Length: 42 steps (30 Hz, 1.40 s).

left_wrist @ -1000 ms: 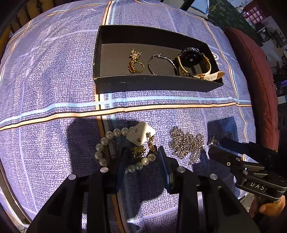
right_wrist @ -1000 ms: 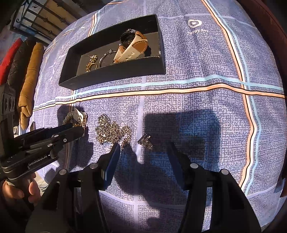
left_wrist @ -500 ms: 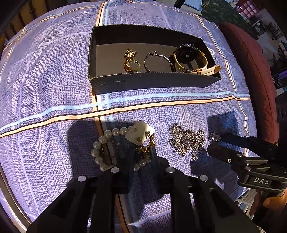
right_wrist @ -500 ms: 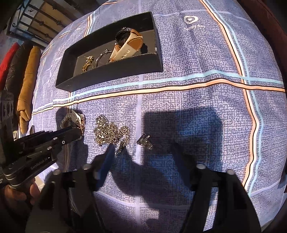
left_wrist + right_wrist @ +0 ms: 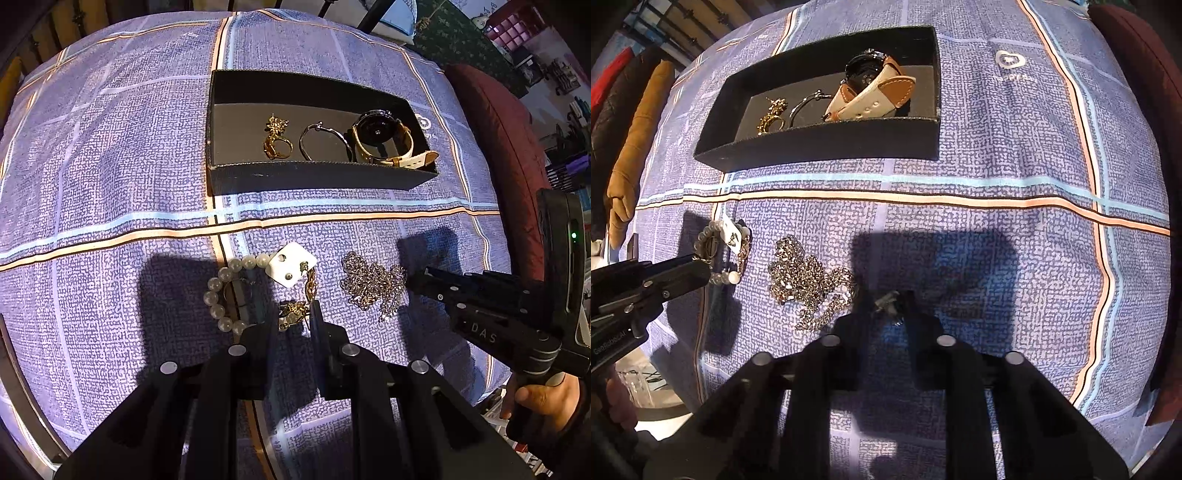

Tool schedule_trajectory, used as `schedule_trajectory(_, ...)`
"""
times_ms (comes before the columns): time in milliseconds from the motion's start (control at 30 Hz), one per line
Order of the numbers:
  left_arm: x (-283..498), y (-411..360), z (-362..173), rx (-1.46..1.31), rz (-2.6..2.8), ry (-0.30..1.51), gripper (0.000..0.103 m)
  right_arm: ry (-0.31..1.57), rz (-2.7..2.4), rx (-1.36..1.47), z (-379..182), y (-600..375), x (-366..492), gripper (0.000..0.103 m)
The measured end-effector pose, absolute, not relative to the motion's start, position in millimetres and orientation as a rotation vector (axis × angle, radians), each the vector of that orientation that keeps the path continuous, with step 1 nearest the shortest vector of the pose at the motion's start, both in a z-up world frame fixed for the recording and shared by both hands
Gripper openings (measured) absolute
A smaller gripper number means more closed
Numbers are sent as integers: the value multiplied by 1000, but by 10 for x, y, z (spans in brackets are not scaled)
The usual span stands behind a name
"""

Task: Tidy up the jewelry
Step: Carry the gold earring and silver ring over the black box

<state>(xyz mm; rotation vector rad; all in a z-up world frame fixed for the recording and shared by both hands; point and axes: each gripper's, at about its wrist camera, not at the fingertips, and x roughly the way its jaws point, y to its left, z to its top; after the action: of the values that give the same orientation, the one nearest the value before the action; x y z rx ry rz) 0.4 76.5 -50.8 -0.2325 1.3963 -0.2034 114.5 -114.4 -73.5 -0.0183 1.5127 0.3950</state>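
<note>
Although three pieces already lie in the black tray (image 5: 317, 177), namely a gold ring (image 5: 276, 142), a thin silver hoop (image 5: 321, 142) and a cream-strapped watch (image 5: 384, 142), the task appears to be roughly half complete, because four pieces remain on the checked cloth (image 5: 110, 147) in front of the tray. The left gripper (image 5: 293, 317) is low over the cloth with its fingers drawn close on either side of a gold earring (image 5: 295, 308), which dangles from a white earring card (image 5: 291, 267); the fingers appear to pinch the earring, though firm contact cannot be confirmed. The card lies on a pearl bracelet (image 5: 218, 291), so both items are touching and may shift together when one is lifted. The right gripper (image 5: 886, 302) is likewise low, its fingers narrowed around a small silver clip (image 5: 888, 301) on the cloth; the fingers appear to touch it. A heaped silver chain (image 5: 805, 280) lies just beside that clip, between the two grippers, and neither gripper holds it. Remaining work, as judged from this layout: transfer of the earring with its card, the pearl bracelet, the silver chain and the silver clip into the tray, where free floor shows at the left end.
</note>
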Motion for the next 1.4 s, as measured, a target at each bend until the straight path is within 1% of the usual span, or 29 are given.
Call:
schedule_trajectory(433,-99,757,-466,-219,-215,1390,16,1480,397,118,-512,-1451,975,16)
schedule_trajectory(933,-239,773,-418,-205,-202,1390,16,1510,462,84,-483,-1160,816,16)
schedule_trajectory(1167,-12,819,-197,-217,-203,1327,16,1437,473,108,-206,-1088,1095,16)
schedule_trajectory(1400,466,839,2,-213,-207,1277,16,1373,476,145,2,-983,1523,16)
